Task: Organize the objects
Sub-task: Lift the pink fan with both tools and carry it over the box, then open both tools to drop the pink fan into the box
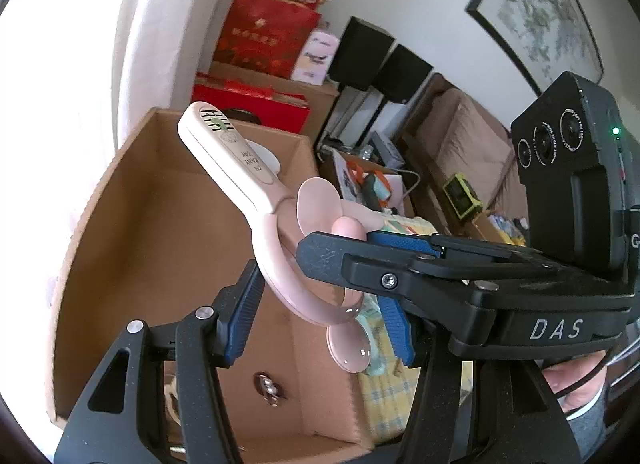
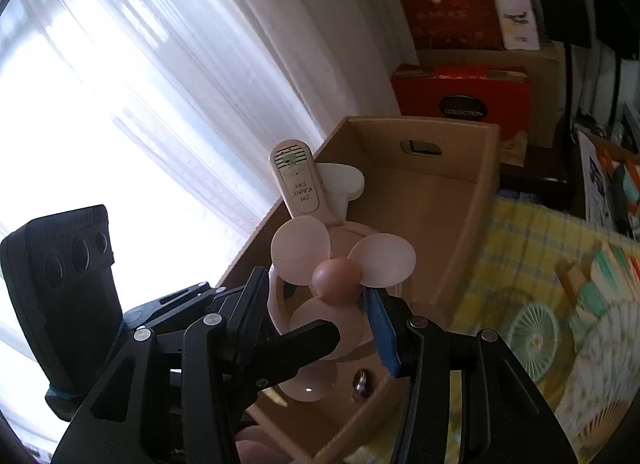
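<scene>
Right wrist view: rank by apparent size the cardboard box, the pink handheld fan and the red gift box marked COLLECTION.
Largest to smallest, as they look:
1. cardboard box
2. pink handheld fan, though it sits nearest the camera, which inflates it
3. red gift box, which stands farther back, so its true size is unsure

pink handheld fan (image 1: 256,184) | handle up, tilted | above open cardboard box (image 1: 160,224)

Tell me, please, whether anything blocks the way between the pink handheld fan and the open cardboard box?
Nothing visible does. The pink fan is held by both the left gripper and the right gripper right over the cardboard box, whose top is open; only a small item lies on its floor.
</scene>
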`<action>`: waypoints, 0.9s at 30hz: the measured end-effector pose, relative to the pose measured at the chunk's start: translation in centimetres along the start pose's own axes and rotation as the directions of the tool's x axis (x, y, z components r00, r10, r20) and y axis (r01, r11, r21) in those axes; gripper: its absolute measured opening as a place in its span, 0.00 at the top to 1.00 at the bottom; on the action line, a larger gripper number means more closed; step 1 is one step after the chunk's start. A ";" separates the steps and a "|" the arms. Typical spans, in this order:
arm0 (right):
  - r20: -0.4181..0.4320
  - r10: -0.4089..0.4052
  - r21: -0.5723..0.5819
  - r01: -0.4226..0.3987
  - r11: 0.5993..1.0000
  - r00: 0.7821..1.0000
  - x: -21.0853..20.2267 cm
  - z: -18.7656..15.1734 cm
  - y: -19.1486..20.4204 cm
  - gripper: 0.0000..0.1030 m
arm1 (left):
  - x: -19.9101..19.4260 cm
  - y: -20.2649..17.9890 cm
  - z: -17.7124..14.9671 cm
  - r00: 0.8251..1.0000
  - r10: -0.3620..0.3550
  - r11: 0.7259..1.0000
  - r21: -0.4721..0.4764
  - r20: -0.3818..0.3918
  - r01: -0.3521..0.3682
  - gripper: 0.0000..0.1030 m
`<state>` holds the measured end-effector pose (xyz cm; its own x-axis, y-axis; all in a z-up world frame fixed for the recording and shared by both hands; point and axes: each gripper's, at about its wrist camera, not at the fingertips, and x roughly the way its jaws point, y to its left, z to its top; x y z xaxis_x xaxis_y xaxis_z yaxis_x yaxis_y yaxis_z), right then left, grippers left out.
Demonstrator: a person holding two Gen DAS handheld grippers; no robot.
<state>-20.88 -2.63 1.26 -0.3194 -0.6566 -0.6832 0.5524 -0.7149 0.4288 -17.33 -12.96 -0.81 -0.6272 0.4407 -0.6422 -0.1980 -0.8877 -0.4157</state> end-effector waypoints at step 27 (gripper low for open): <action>-0.207 -0.183 -0.097 0.166 0.981 0.961 9.9 -0.4 -1.5 0.52 | 7.0 7.3 -2.4 0.971 0.014 0.990 -0.136 -0.238 -0.048 0.46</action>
<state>-24.54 -7.98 -6.42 -0.2493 -0.4503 -0.8574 0.5634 -0.7875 0.2498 -21.37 -15.99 -9.91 -0.4329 0.4469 -0.7829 -0.0634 -0.8814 -0.4681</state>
